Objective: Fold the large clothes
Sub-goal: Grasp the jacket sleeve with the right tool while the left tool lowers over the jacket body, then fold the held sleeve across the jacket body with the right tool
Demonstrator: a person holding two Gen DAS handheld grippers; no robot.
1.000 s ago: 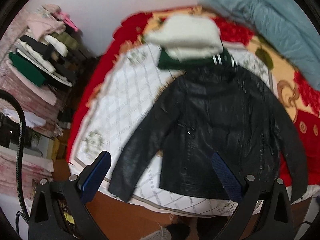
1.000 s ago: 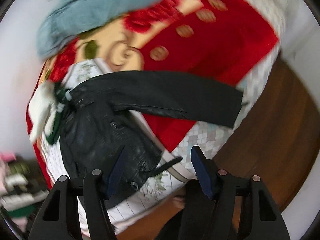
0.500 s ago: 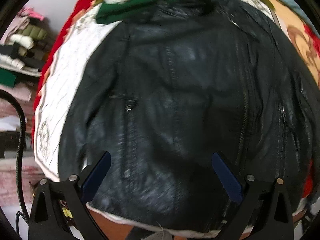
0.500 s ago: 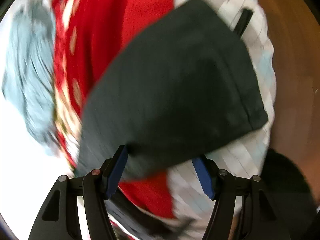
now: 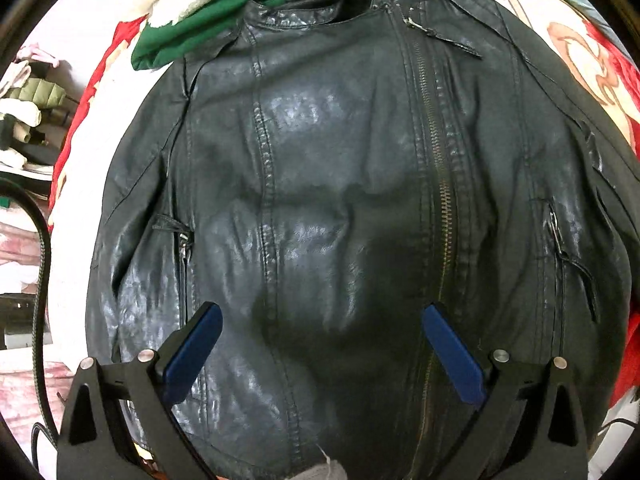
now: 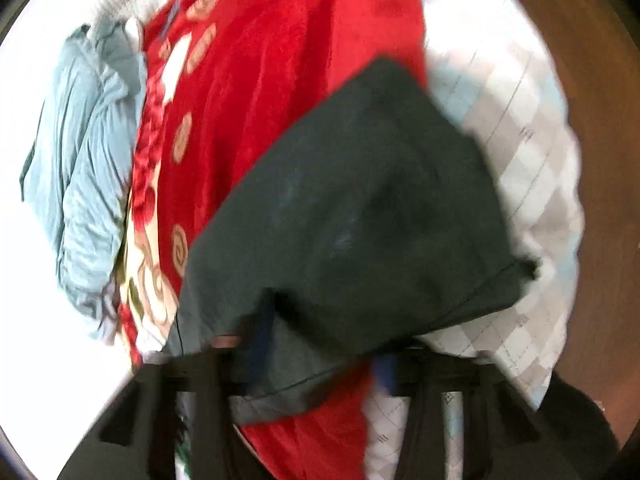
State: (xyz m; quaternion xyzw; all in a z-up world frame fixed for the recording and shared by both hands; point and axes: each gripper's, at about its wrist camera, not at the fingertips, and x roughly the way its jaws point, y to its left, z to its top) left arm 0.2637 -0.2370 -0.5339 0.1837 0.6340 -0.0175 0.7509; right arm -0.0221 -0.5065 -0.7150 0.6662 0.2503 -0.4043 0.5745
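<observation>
A black leather jacket lies flat and zipped on the bed, filling the left wrist view. My left gripper is open and empty, close above the jacket's lower front, one finger on each side of its middle panel. In the right wrist view the jacket's dark sleeve end lies across the red blanket. My right gripper is low at the sleeve, with sleeve fabric between its blurred fingers. The blur hides whether they have closed on it.
A green and white garment lies by the collar. A red patterned blanket, a light blue quilt and a white checked bedsheet cover the bed. Stacked clothes stand at left. Brown floor lies beyond the bed edge.
My left gripper has dropped closer to the jacket's front. My right gripper has moved down onto the sleeve end, and the sleeve now lies between its fingers.
</observation>
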